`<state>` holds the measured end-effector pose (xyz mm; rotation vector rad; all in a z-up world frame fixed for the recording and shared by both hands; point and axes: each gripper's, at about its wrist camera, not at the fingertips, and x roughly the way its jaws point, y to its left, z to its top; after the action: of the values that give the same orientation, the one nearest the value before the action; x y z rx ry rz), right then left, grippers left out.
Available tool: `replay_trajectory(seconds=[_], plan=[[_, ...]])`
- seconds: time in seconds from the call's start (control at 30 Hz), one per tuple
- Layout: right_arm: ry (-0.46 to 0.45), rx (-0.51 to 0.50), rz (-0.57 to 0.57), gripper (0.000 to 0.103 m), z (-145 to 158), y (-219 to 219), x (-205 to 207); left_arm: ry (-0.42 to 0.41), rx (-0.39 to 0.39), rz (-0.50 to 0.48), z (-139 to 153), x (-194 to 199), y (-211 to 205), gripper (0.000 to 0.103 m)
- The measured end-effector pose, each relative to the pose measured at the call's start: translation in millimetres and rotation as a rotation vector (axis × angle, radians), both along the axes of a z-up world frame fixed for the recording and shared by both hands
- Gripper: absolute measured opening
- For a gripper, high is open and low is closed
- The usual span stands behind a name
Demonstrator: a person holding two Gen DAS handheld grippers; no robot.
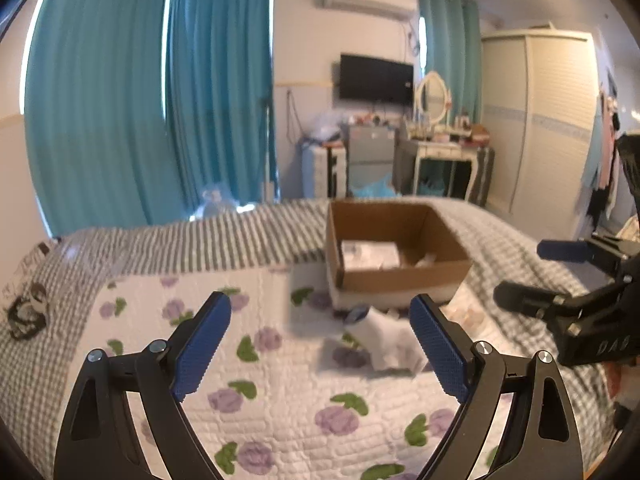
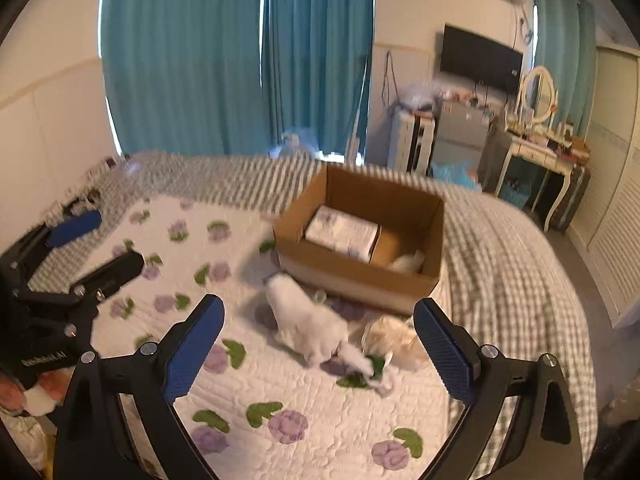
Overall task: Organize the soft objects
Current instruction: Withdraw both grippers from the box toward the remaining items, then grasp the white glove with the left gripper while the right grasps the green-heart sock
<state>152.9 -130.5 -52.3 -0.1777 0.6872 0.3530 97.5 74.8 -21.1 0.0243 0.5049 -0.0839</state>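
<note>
Two soft items already lie in the cardboard box (image 2: 360, 236): a folded white bundle (image 2: 342, 234) on its left side and a smaller pale piece (image 2: 408, 262) in its right corner, so the sorting seems partly done. Left of centre in the right wrist view, the left gripper (image 2: 94, 242) hangs over the quilt, its jaws spread wide with nothing between them. In the lower middle, a white soft object (image 2: 308, 324) lies on the floral quilt (image 2: 280, 400) just in front of the box, and a cream soft object (image 2: 390, 338) lies just beside it to the right; both are yet to be put away. The right gripper (image 2: 316, 350) is also wide open and empty, framing these two from above. The quilt covers a bed with a grey checked bedspread (image 2: 500, 264). Behind are teal curtains (image 2: 180, 52) at upper left, a wall television (image 2: 480, 58), then a white dressing table (image 2: 536, 148) with an oval mirror at the right.
</note>
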Motion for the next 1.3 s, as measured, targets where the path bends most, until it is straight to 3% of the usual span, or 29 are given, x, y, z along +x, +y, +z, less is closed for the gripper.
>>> replay_trajectory(seconds=[0.17, 0.4, 0.67, 0.9, 1.1, 1.13, 1.17, 1.2, 1.3], plan=[[0.070, -0.058, -0.042, 0.096, -62, -2, 26, 0.090, -0.002, -0.006, -47, 19, -3, 0.092], [0.147, -0.080, -0.095, 0.096, -116, -32, 49, 0.206, -0.003, -0.043, -98, 49, -21, 0.092], [0.186, 0.005, -0.142, 0.096, -143, -77, 65, 0.316, -0.036, -0.140, -129, 75, -66, 0.092], [0.214, 0.102, -0.213, 0.096, -153, -122, 81, 0.354, -0.019, -0.122, -147, 109, -93, 0.092], [0.206, 0.095, -0.202, 0.096, -158, -121, 83, 0.373, 0.022, -0.129, -165, 128, -100, 0.092], [0.208, 0.093, -0.194, 0.096, -159, -119, 83, 0.363, 0.030, -0.139, -165, 127, -101, 0.087], [0.210, 0.089, -0.184, 0.096, -161, -117, 82, 0.351, 0.040, -0.160, -164, 125, -103, 0.071], [0.212, 0.084, -0.177, 0.096, -162, -114, 82, 0.347, 0.050, -0.197, -163, 124, -107, 0.063], [0.211, 0.069, -0.174, 0.096, -164, -105, 80, 0.312, 0.112, -0.221, -159, 117, -114, 0.055]])
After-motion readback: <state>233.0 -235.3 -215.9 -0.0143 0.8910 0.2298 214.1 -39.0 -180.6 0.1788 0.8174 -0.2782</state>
